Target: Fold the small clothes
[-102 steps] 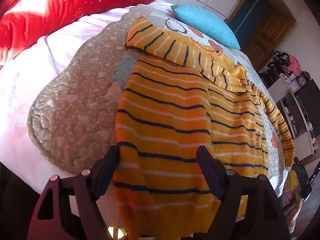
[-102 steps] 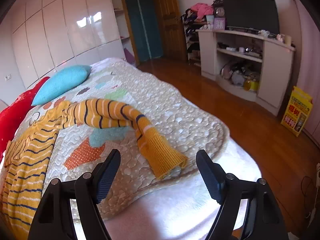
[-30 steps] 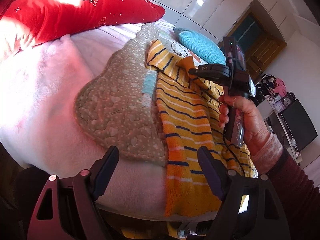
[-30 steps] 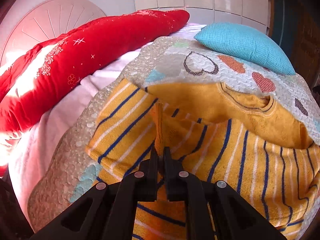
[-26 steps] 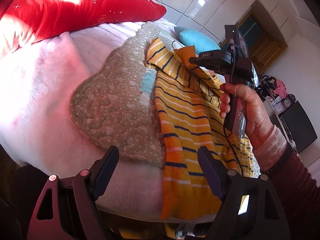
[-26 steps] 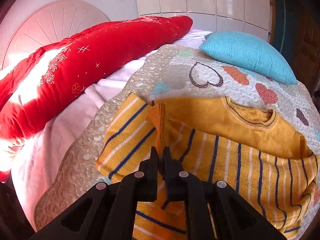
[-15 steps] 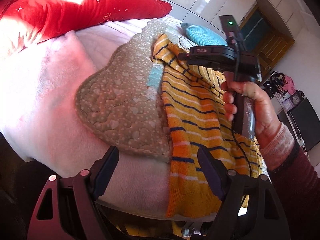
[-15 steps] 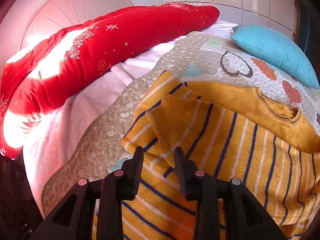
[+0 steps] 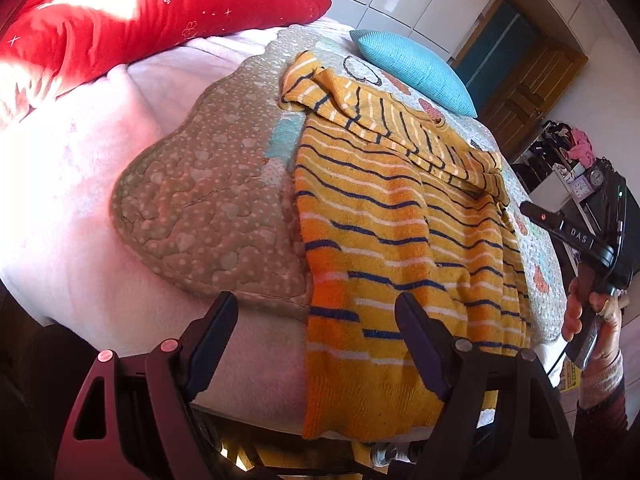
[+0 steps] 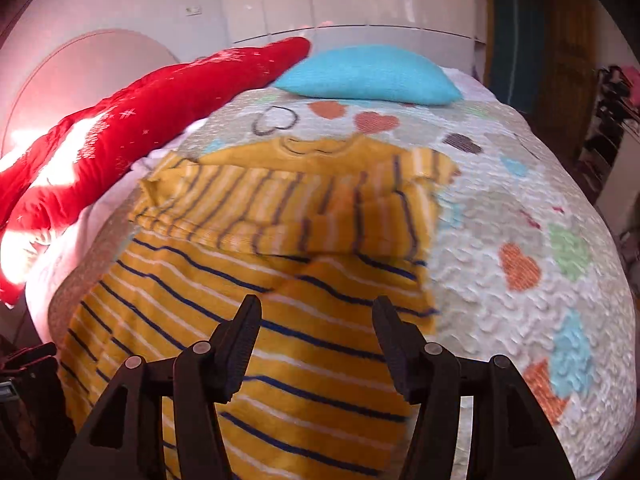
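Folding the striped sweater [image 9: 392,216] on the bed's quilt [image 9: 208,200]: sleeves lie across its chest. Your right hand-held gripper [image 10: 316,340] has just been opening, empty; left hand-held gripper [image 9: 316,332] wide, empty. Take the hem nearest you, both corners evenly.

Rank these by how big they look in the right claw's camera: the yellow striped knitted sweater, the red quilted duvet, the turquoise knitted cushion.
1. Yellow striped knitted sweater, nearest the camera, which inflates it.
2. Red quilted duvet.
3. Turquoise knitted cushion, farthest back, so likely bigger than it looks.
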Demonstrator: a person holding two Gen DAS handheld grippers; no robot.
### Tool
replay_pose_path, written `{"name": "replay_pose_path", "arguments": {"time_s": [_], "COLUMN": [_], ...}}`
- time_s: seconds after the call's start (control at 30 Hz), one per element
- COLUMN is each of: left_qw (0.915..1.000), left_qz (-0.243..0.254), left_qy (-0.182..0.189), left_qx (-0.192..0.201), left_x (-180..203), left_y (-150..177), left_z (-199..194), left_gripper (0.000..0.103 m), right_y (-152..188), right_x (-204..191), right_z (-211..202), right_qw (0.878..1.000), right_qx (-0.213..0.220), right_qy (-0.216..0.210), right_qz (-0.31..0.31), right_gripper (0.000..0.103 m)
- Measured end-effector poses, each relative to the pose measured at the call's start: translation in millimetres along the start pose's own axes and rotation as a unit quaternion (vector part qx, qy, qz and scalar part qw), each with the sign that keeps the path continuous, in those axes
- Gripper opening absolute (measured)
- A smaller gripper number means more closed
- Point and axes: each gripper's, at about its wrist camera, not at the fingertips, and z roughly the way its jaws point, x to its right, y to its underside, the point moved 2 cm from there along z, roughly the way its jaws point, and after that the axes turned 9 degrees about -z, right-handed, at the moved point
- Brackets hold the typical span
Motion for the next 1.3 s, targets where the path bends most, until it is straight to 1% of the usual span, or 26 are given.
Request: {"name": "replay_pose_path", "arguments": {"time_s": [0.1,0.2,0.27,0.33,0.4,0.47,0.63,0.77,0.83,0.97,1.03,1.1,1.17,1.23,1.3], "left_qw": [0.9997,0.9989,0.9982,0.9976,0.9972,0.9972,0.9965,0.9954,0.9955,0.9963,0.9967,0.9976,0.9981,0.9983,0.9985], "left_qz": [0.023,0.043,0.055,0.061,0.061,0.059,0.062,0.068,0.066,0.05,0.042,0.035,0.032,0.033,0.035], "left_qy": [-0.006,-0.018,-0.024,-0.032,-0.043,-0.046,-0.056,-0.066,-0.067,-0.069,-0.069,-0.06,-0.052,-0.047,-0.042], "left_qx": [0.002,0.006,0.007,0.0,-0.008,-0.01,-0.008,-0.011,-0.01,-0.011,-0.01,-0.01,-0.009,-0.007,-0.003], "left_x": [16,32,40,46,50,54,58,60,59,50,44,39,34,31,27], "left_y": [-1,-4,-6,-8,-12,-15,-16,-13,-14,-19,-22,-24,-24,-23,-20], "left_z": [2,9,17,28,39,43,50,54,55,58,59,57,55,52,48], "left_gripper": [0.08,0.08,0.08,0.08,0.08,0.08,0.08,0.08,0.08,0.08,0.08,0.08,0.08,0.08,0.08], "right_y": [23,36,43,48,50,51,48,40,38,48,62,79,97,110,121], "right_x": [48,76,83,87,90,97,117,125,118,91,77,64,54,47,40], "right_z": [-2,-6,-8,-7,-2,2,16,28,23,10,3,0,-6,-16,-21], "right_qw": [0.998,0.995,0.995,0.994,0.994,0.993,0.989,0.988,0.988,0.99,0.987,0.984,0.982,0.98,0.972], "right_qx": [-0.008,0.0,0.008,0.012,0.01,0.008,0.007,0.0,0.012,0.021,0.019,0.01,0.009,0.022,0.026], "right_qy": [0.038,0.048,0.042,0.041,0.046,0.056,0.085,0.081,0.066,-0.008,-0.046,-0.076,-0.092,-0.103,-0.145], "right_qz": [0.053,0.084,0.094,0.097,0.098,0.103,0.121,0.133,0.137,0.143,0.15,0.159,0.164,0.166,0.184], "right_gripper": [0.062,0.063,0.063,0.063,0.063,0.063,0.067,0.068,0.068,0.068,0.068,0.068,0.068,0.068,0.068]}}
